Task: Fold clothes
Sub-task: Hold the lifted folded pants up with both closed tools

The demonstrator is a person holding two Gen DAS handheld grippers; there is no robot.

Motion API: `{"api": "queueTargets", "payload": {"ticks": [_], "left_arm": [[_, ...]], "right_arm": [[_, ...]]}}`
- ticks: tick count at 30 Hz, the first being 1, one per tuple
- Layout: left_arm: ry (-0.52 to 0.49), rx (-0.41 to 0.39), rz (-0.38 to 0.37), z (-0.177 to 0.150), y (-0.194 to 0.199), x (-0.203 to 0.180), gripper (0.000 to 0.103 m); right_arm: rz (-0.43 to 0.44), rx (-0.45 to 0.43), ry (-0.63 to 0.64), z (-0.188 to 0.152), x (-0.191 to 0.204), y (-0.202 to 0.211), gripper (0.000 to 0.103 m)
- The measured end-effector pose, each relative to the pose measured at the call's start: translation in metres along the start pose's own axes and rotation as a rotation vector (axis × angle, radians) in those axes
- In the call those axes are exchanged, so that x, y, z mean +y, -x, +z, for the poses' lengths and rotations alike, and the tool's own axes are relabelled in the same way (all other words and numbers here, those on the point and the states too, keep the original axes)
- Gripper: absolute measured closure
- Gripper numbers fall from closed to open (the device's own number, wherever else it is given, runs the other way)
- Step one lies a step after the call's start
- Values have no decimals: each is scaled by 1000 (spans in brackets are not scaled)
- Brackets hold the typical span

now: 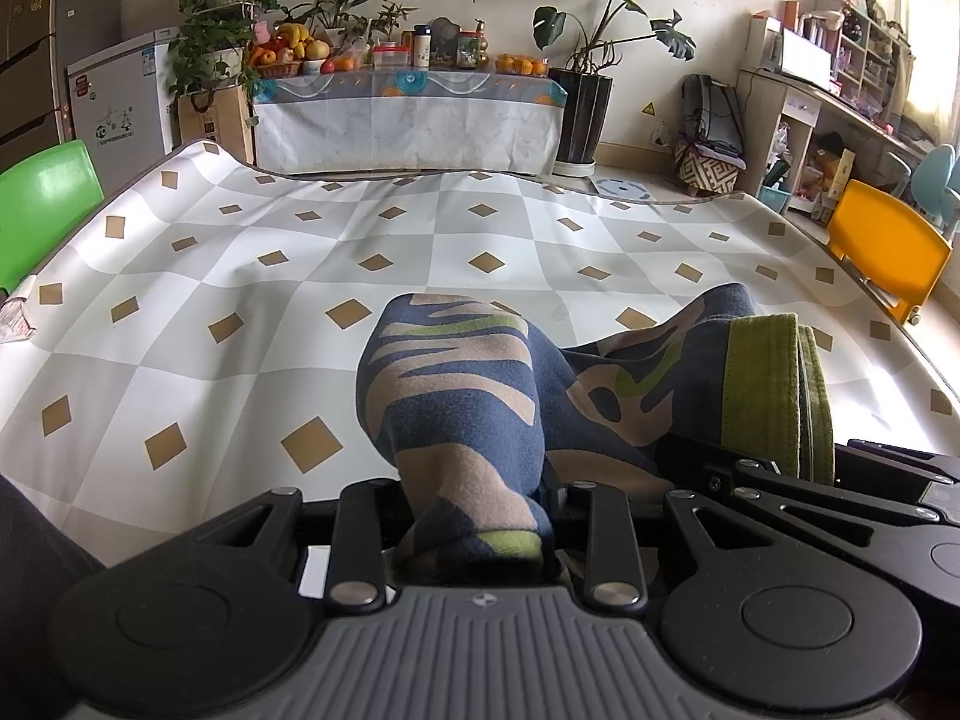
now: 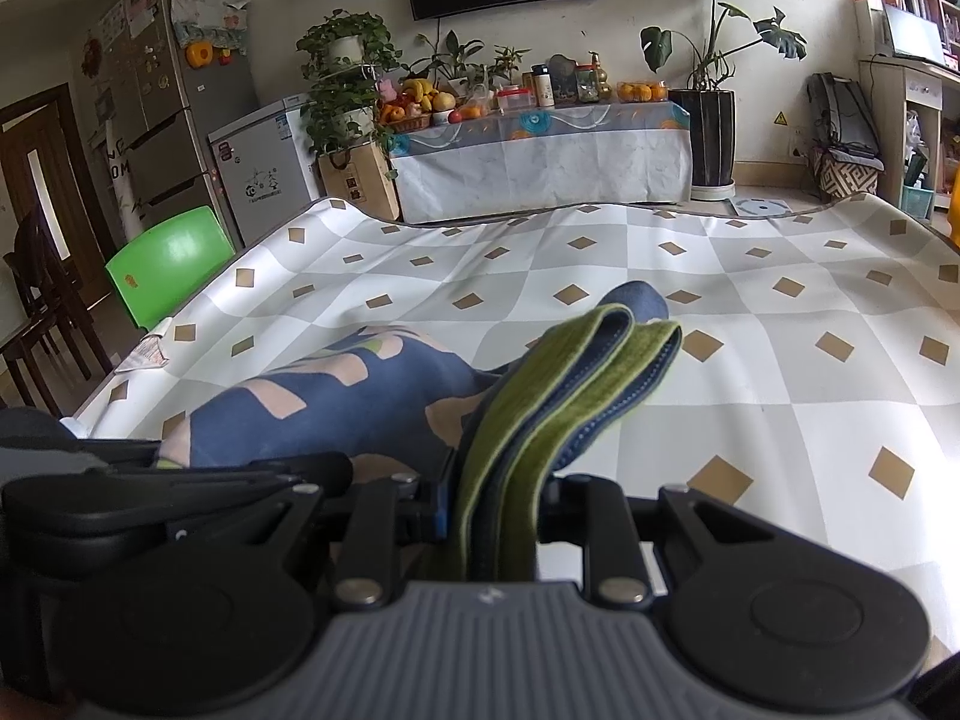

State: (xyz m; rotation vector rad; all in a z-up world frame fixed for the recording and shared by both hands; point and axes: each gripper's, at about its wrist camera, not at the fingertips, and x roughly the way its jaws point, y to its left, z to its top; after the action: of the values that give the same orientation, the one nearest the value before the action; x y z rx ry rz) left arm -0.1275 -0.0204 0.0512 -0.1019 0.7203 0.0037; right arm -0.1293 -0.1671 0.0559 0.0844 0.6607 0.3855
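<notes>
A navy fleece garment with beige and lime patches lies bunched near the front of the checked tablecloth. My left gripper is shut on a rolled fold of it, and the cloth hides the fingertips. To its right, my right gripper pinches the garment's olive-green ribbed band. In the right wrist view the right gripper is shut on that folded green band, which stands up in layers. The patterned body trails left toward the left gripper.
A green chair stands at the table's left edge and an orange chair at the right edge. A crumpled paper lies by the left edge. Beyond the table are a covered sideboard with fruit and potted plants.
</notes>
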Motion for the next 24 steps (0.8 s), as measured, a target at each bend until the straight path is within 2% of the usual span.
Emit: {"api": "queueTargets", "payload": {"ticks": [24], "left_arm": [[-18, 3, -1, 15, -15, -12, 75]], "right_arm": [[3, 4, -28, 18, -16, -13, 82]]}}
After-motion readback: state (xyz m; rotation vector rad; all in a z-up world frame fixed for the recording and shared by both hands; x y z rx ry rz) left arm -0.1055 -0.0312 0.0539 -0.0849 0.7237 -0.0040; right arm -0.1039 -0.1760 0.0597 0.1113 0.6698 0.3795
